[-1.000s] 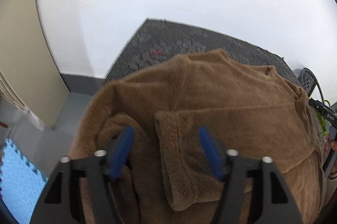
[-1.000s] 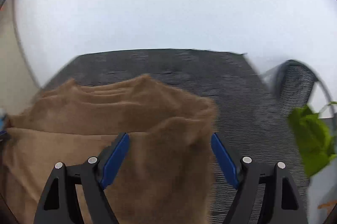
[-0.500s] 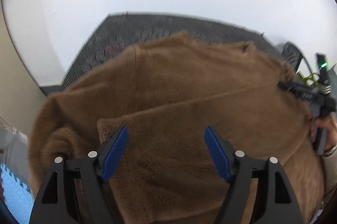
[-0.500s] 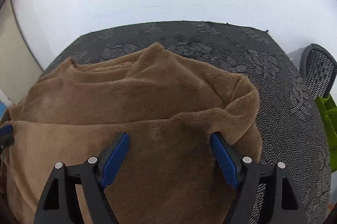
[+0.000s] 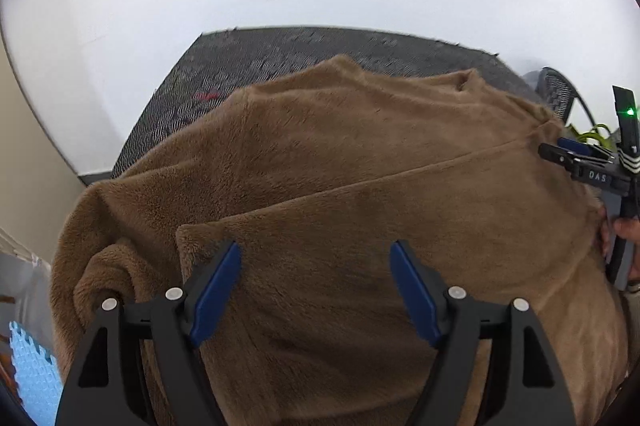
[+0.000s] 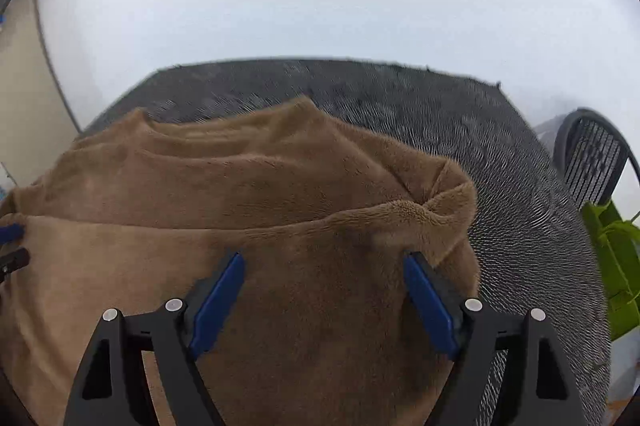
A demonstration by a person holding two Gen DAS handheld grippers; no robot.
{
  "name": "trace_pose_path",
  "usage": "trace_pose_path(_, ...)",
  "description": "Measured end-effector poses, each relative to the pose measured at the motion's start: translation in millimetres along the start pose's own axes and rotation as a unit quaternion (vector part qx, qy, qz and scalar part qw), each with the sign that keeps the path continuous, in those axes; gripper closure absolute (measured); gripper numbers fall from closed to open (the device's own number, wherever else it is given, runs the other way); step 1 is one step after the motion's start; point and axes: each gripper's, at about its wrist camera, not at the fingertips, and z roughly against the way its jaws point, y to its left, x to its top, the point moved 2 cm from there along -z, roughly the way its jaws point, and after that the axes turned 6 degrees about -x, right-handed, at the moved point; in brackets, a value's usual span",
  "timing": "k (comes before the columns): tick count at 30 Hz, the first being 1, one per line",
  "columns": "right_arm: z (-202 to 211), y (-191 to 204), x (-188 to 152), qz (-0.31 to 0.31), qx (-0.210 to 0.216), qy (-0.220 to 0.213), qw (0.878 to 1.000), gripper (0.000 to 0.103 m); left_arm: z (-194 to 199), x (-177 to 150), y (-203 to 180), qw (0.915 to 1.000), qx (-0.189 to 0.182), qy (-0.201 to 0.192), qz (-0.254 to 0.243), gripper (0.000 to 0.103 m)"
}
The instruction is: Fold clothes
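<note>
Although the brown fleece garment (image 5: 360,186) already lay on the dark patterned table (image 5: 280,54) with its near half doubled over toward twelve o'clock, the task looked only partly done, with a loose bunch left at nine o'clock and more folds likely needed. The left gripper (image 5: 316,278) and right gripper (image 6: 320,286) both hovered over the top layer with jaws spread wide, gripping nothing. Only the left view showed the person's hand (image 5: 616,238) at three o'clock and a blue foam mat (image 5: 32,374) at eight, while only the right view showed the rolled corner at two o'clock, the mesh chair (image 6: 592,162) and a green plant (image 6: 612,266).
</note>
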Motion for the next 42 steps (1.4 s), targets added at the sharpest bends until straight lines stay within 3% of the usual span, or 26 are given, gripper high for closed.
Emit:
trace_pose_path(4, 32, 11, -13, 0.01, 0.018, -0.014, 1.0, 0.019, 7, -6, -14, 0.9997, -0.012, 0.004, -0.022, 0.023)
trace_pose_path(10, 33, 22, -44, 0.043, 0.024, 0.031, 0.998, 0.019, -2, -23, -18, 0.9992, -0.009, 0.029, -0.027, 0.023)
trace_pose_path(14, 26, 21, -57, 0.047, 0.028, 0.048, 0.997, 0.018, -4, -29, -17, 0.9992, -0.012, 0.026, -0.027, 0.021)
trace_pose_path(25, 25, 20, -57, 0.046, 0.018, 0.043, 0.998, 0.014, -4, -28, -21, 0.9993, 0.002, 0.023, -0.029, 0.019)
trace_pose_path(32, 62, 28, -61, 0.02, 0.028, 0.019, 0.999, 0.014, 11, -29, -41, 0.9986, -0.026, 0.012, -0.045, 0.019)
trace_pose_path(38, 48, 36, -71, 0.031, 0.031, 0.049, 0.998, 0.014, -3, -35, -44, 0.9985, -0.02, 0.028, -0.043, 0.019)
trace_pose_path(42, 44, 37, -74, 0.034, 0.028, 0.047, 0.998, 0.014, -5, -36, -44, 0.9985, -0.02, 0.025, -0.045, 0.017)
